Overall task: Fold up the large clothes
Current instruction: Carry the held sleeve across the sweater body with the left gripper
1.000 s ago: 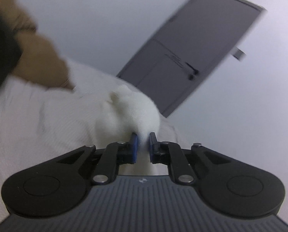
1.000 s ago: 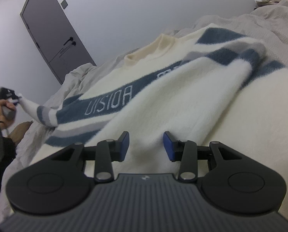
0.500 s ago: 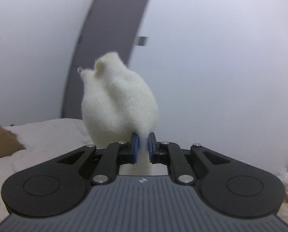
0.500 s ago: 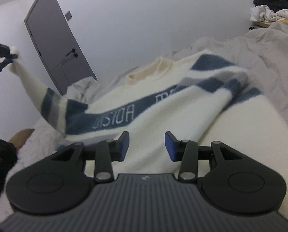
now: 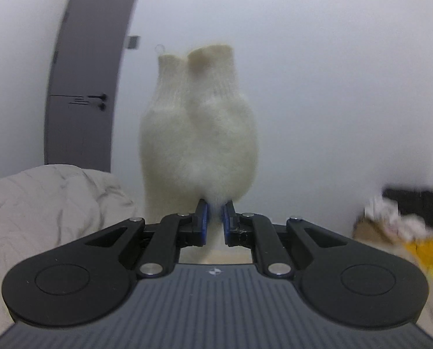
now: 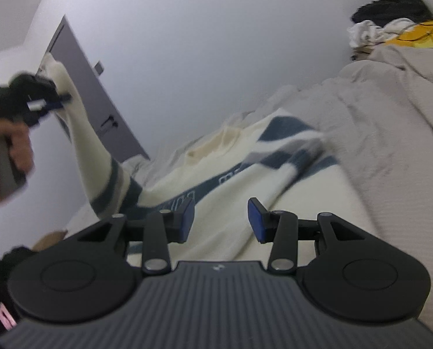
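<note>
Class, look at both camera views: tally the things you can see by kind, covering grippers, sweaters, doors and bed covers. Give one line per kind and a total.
Grippers: 2, left gripper and right gripper
Sweaters: 1, cream and blue sweater
Doors: 1, grey door
Bed covers: 1, beige bed cover
Total: 5

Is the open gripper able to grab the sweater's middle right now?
Probably yes. The right gripper is open and empty, the sweater lies spread on the bed just ahead, and nothing sits between them.

Black tongs [image 6: 220, 218], blue pads [image 6: 255, 218], silver screws, ribbed grey body.
</note>
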`<state>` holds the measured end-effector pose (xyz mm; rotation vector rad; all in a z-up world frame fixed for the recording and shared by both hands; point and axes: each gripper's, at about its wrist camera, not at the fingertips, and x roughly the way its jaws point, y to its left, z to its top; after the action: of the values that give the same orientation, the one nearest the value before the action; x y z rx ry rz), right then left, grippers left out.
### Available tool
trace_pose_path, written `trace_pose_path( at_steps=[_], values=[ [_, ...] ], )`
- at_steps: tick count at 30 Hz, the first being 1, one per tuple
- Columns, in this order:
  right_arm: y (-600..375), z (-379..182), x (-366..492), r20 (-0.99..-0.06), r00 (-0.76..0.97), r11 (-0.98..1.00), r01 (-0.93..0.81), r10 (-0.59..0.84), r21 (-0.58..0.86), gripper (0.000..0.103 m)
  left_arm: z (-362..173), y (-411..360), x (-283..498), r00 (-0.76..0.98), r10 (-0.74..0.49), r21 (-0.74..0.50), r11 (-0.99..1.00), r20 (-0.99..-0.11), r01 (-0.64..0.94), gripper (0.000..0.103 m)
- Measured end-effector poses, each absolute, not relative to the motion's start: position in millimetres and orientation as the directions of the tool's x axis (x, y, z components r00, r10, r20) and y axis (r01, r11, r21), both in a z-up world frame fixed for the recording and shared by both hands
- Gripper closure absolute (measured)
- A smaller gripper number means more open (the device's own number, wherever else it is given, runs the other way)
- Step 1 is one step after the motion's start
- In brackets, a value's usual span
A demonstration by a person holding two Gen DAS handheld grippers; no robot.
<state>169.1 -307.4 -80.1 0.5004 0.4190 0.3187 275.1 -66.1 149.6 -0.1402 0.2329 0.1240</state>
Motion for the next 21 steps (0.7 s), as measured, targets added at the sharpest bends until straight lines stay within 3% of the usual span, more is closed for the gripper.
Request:
trace_pose_path(
  at_steps=[12,17,21],
  values=[
    [-357.8,-85.6,171.8,-0.278,0.914,0.789,-0.069,0.295,0.611,0.058,-9.7,-205.7,268.5,0.889,-0.066,-0.042,0.998,-0.454,0.053,0.090],
    [-367.0,-93.9,178.3,-0.292,0.917,0.782,-0.035,0.273,0.622,0.058,-63.9,-207.9,267.0,0.853,-0.105,-0.052,0.994,-0.511,0.091,0.090],
    [-366.7,-99.0,184.1,-0.311,0.912,0.782,-0.017,0.267,0.623,0.058,-73.2,-189.3,252.3,0.836,-0.150,-0.078,0.989,-0.528,0.128,0.087]
  ],
)
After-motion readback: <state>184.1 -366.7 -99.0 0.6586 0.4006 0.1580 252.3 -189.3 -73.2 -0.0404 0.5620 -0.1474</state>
